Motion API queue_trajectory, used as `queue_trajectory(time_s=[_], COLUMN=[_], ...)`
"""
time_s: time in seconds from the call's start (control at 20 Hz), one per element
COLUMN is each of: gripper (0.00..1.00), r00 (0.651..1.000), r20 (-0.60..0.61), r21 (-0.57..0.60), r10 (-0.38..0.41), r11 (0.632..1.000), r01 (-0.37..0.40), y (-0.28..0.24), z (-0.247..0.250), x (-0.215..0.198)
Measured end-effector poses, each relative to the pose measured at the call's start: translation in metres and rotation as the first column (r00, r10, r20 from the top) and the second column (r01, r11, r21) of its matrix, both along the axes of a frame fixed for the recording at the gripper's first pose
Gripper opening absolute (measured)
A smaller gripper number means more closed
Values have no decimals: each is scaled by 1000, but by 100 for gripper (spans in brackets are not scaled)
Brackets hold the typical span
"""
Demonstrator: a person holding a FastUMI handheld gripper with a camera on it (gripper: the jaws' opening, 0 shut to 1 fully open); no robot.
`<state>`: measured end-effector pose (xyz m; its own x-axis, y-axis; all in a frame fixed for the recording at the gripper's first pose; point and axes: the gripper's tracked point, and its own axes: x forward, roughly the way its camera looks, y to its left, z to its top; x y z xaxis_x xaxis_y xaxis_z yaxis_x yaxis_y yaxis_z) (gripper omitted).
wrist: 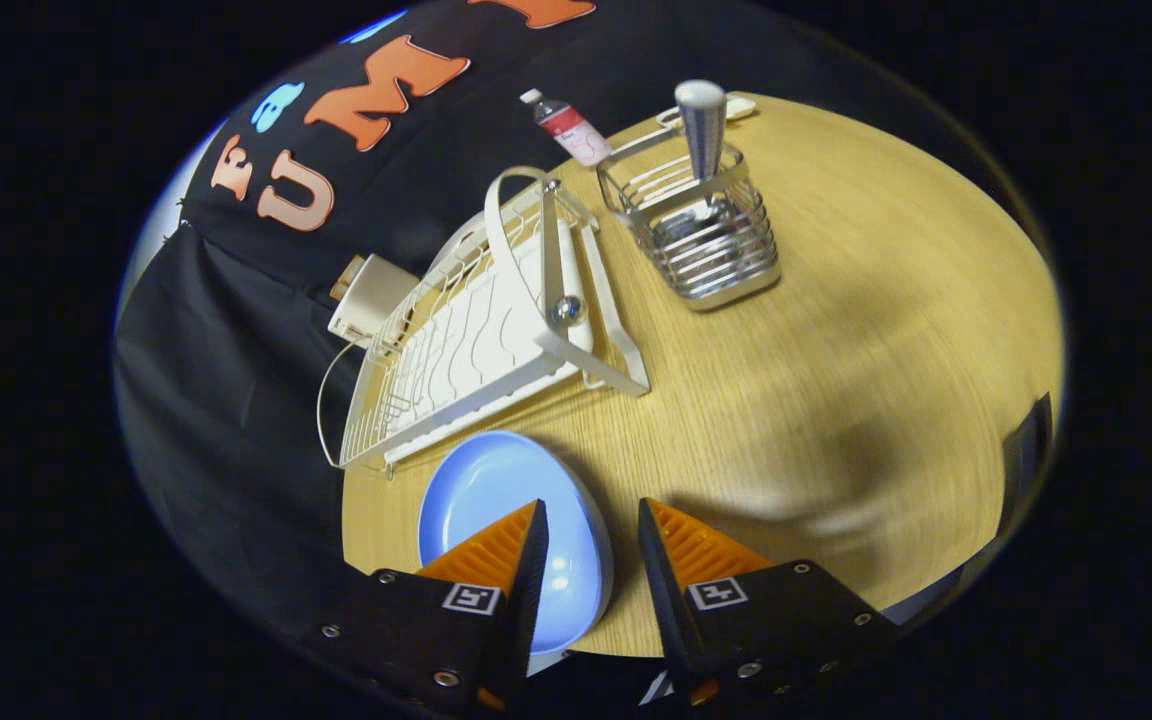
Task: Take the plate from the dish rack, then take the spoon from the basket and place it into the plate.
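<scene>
The blue plate (pixel 496 500) lies flat on the wooden table (pixel 836 400), just beside the white dish rack (pixel 476 330). The gripper (pixel 591 525) stands narrowly open over its rim, holding nothing. The plate looks stiff, smooth and slippery. The spoon (pixel 703 125) stands upright in the wire basket (pixel 706 240) beyond the rack; its light handle is best pinched near the top.

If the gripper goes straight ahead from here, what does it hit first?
Probably bare table. The open gripper straddles the plate's rim; the line ahead seems to pass between rack and basket, though depth is unclear.
</scene>
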<state>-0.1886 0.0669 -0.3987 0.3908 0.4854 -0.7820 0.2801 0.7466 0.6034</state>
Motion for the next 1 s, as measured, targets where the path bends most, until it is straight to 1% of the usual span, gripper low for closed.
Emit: queue_trajectory(time_s=[0.05, 0.1, 0.2, 0.3, 0.35, 0.45, 0.55, 0.6, 0.65, 0.7, 0.75, 0.8, 0.85, 0.9, 0.95, 1.0], gripper=[58, 65, 74, 78, 78, 78, 69, 63, 60, 54, 50, 44, 41, 34, 30, 22], r00=[999, 994, 976, 946, 931, 915, 909, 906, 904, 902, 898, 893, 890, 890, 893, 895], r20=[45, 93, 205, 312, 355, 399, 417, 424, 425, 428, 435, 443, 447, 448, 439, 435], r21=[-34, -75, -180, -275, -312, -357, -384, -403, -427, -443, -461, -475, -487, -492, -498, -497], r10=[-26, -48, -77, -83, -78, -49, -8, 15, 37, 55, 69, 79, 87, 92, 95, 99], r11=[999, 996, 977, 945, 929, 911, 905, 899, 889, 883, 873, 866, 858, 856, 853, 855], r01=[27, 55, 115, 174, 197, 204, 184, 174, 165, 156, 156, 159, 161, 159, 154, 147], y=[-14, -30, -65, -98, -110, -119, -117, -116, -116, -114, -114, -114, -114, -114, -114, -113], z=[6, 12, 24, 36, 43, 48, 47, 45, 41, 39, 38, 37, 35, 33, 29, 28], x=[11, 22, 46, 68, 77, 87, 96, 100, 103, 104, 107, 111, 114, 115, 116, 116])
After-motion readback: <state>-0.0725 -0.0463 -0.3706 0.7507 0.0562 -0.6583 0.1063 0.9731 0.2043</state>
